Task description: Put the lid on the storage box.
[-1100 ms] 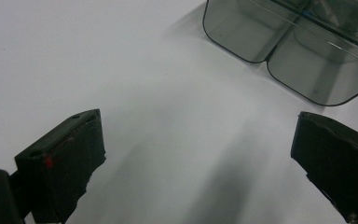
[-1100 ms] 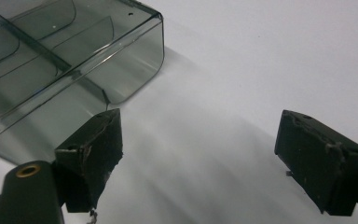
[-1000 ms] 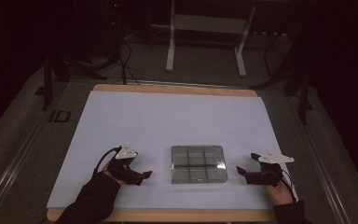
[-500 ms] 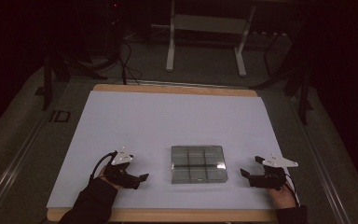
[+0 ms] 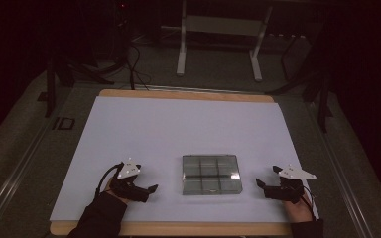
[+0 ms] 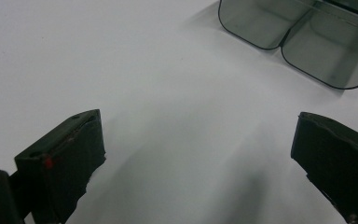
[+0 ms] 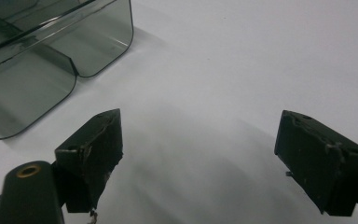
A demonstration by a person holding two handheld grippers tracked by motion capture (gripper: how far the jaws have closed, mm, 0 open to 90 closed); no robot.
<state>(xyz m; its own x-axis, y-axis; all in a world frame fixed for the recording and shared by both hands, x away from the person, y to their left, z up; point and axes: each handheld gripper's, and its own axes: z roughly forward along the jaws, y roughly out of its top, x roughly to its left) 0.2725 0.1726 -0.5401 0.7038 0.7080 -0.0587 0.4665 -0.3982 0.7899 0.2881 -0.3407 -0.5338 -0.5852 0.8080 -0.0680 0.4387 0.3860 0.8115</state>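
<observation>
Fingers on both grippers are spread wide, nothing between them. Left gripper (image 5: 148, 191) sits on the desk (image 5: 178, 124) left of the tray (image 5: 211, 174); right gripper (image 5: 264, 187) sits to its right. Both are near the tray, not touching it.

Change vs. a second ago: both hands have slid back toward the near edge and slightly outward. The left one dropped lower on the sheet, and the right one moved out toward the desk's right edge. Gaps to the tray have grown on both sides. Tray itself has not moved: same spot, square to the desk edge, near-centre, close to the person.

Tray is smoky clear plastic, split into compartments, rounded corners. All compartments look empty as far as the high view shows. In the left gripper view two rounded tray corners (image 6: 303, 37) sit top right, well ahead of the fingers (image 6: 65, 158). In the right gripper view the tray (image 7: 51, 56) sits top left, closer to the left finger (image 7: 93, 144) but still clear of it.

My read: this is a back-off, not an approach. Either the tray has just been placed and released, or the hands are resetting before a two-sided pick. No load, no contact, so nothing at risk right now.

If a lift comes next, both sets of fingers need to close in on opposite walls together. The smooth plastic wall looks slippery, so expect a skewed grip if one side lands first.
</observation>
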